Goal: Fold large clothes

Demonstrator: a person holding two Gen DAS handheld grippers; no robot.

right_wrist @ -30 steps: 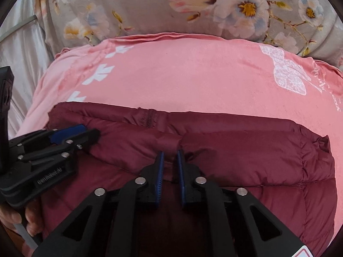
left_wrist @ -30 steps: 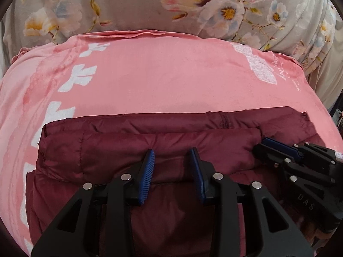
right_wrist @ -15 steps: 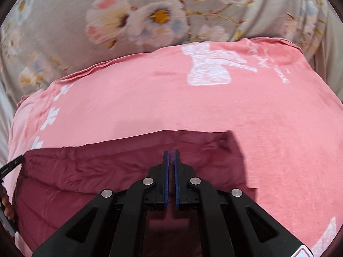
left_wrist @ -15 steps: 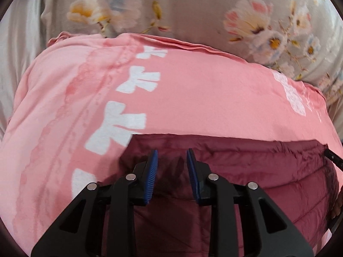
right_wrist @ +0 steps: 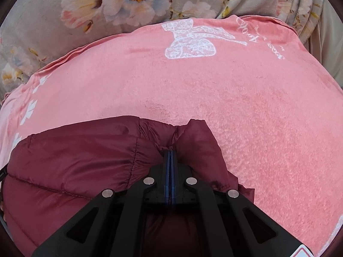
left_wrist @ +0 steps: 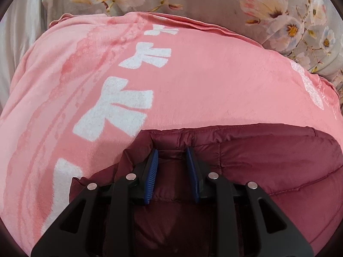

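Now, what I have on my two feeds:
Jacket: the maroon padded jacket (left_wrist: 268,162) lies on the pink blanket (left_wrist: 203,81), folded into a thick bundle near me.
Left gripper (left_wrist: 172,153): I see its blue pads part-way apart with a bunched fold of the jacket's left edge between them, pinched.
Right gripper (right_wrist: 170,150): I see its pads pressed together on a gathered tuft at the jacket's right corner.
Background: a flowered grey cover (right_wrist: 64,21) lies beyond the blanket.
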